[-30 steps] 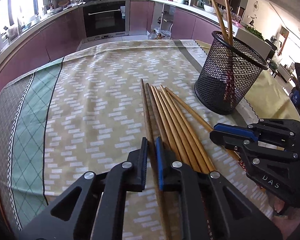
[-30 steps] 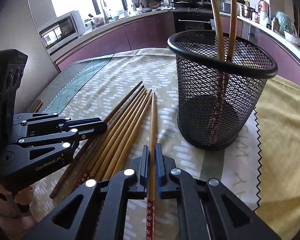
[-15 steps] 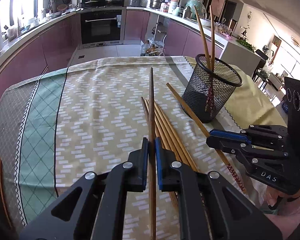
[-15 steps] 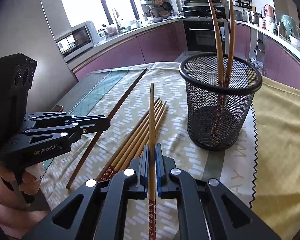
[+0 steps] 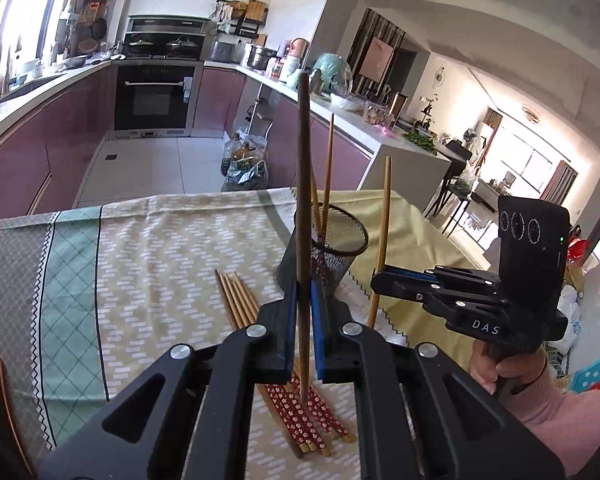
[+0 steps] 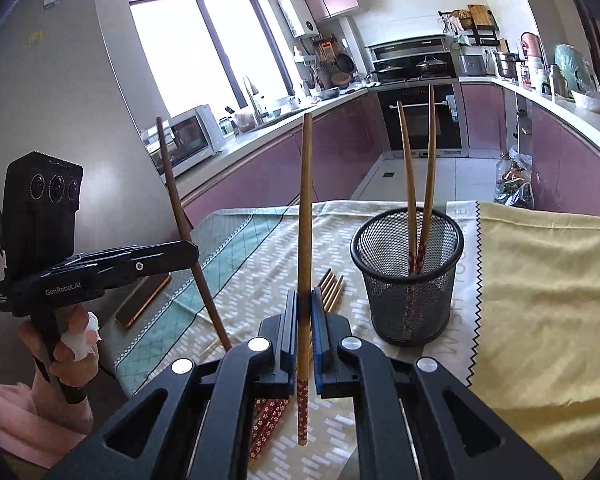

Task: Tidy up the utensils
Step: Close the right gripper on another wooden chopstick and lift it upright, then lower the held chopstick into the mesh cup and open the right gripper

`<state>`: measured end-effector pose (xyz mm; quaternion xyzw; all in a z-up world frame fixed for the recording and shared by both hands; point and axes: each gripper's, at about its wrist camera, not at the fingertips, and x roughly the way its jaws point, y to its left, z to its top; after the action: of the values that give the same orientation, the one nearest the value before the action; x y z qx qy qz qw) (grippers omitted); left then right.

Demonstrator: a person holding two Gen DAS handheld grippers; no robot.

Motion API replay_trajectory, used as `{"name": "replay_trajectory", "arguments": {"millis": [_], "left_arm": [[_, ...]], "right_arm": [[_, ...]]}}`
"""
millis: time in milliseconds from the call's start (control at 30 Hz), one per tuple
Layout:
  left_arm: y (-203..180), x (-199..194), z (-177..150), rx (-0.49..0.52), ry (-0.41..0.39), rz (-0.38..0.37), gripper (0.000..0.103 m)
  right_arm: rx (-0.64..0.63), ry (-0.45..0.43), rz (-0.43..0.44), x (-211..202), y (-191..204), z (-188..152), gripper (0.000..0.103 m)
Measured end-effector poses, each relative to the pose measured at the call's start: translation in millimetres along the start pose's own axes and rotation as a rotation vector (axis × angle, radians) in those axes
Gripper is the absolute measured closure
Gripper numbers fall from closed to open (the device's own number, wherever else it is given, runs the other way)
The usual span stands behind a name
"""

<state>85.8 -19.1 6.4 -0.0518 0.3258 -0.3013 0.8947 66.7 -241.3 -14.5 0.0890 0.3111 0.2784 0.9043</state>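
My left gripper (image 5: 303,292) is shut on a dark brown chopstick (image 5: 303,184) and holds it upright above the table. My right gripper (image 6: 305,304) is shut on a lighter chopstick (image 6: 305,216) with a red patterned end, also upright. Each shows in the other view: the right gripper (image 5: 380,280) with its chopstick (image 5: 383,232), the left gripper (image 6: 188,252) with its chopstick (image 6: 180,208). The black mesh cup (image 6: 408,276), also in the left wrist view (image 5: 328,248), holds two chopsticks (image 6: 418,184). Several chopsticks (image 5: 260,320) lie on the cloth left of the cup.
A patterned tablecloth (image 5: 160,264) covers the table, with a yellow cloth (image 6: 548,300) to the right of the cup. A phone (image 6: 144,300) lies near the table's left edge. Kitchen counters and an oven (image 5: 156,96) stand beyond the table.
Both grippers have lifted their chopsticks off the table and tilted them from flat to upright. The cup and the remaining chopsticks now sit farther below.
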Motion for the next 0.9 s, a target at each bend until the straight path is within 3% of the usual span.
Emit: {"name": "replay_trajectory", "arguments": {"millis": [233,533,700,900], "left_arm": [[-15,-1,33,-0.002,-0.085,-0.038,0.096],[-39,5,88,0.041,-0.181,-0.05,0.096],[-47,24,102,0.08,-0.152,0.001,0.096],[-50,63,97,0.118,-0.034,0.028,0.096]], "right_arm": [[-0.022,-0.079,-0.012,-17,-4,23,0.097],[-0.049,-0.224,-0.123,-36,-25,71,0.097],[-0.036,-0.255,-0.165,-30,-41,85,0.097],[-0.029,-0.228,-0.201,-9,-55,87,0.097]]}}
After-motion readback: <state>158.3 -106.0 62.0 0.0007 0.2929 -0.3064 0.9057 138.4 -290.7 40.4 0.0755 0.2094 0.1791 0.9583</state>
